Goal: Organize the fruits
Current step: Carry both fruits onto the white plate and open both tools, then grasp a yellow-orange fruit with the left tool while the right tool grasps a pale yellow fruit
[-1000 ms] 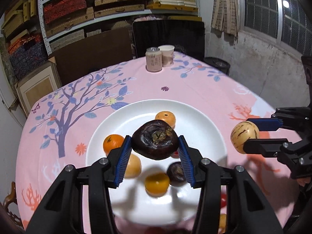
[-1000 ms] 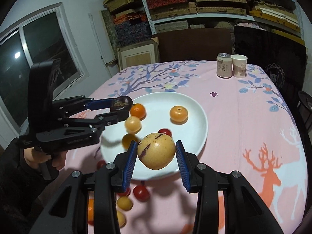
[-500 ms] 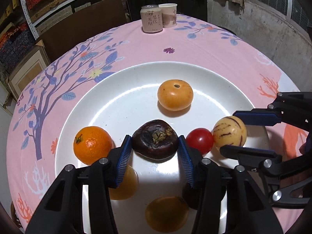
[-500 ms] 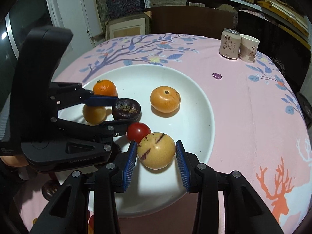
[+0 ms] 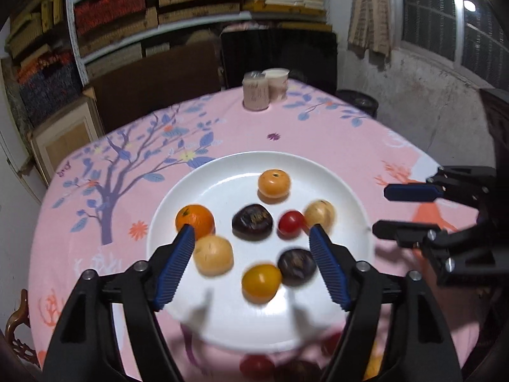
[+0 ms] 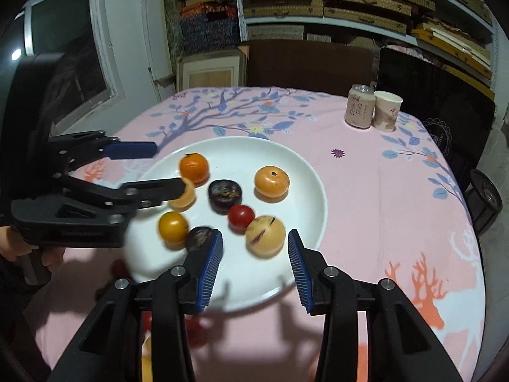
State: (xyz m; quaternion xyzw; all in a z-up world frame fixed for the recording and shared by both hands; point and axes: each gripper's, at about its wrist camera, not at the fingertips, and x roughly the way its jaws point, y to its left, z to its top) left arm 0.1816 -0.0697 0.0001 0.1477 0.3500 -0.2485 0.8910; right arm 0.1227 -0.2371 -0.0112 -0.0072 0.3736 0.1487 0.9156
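Both the left gripper (image 5: pixel 251 264) and right gripper (image 6: pixel 254 264) are hovering with fingers spread empty over the crowded white plate (image 6: pixel 315 191), risking knocked, rolling fruit.

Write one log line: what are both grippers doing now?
left gripper: open, empty | right gripper: open, empty | dark fruit, striped yellow fruit: on white plate

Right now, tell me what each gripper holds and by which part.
Nothing. The left gripper and right gripper are both open and empty; the dark purple fruit and striped yellow fruit lie on the white plate.
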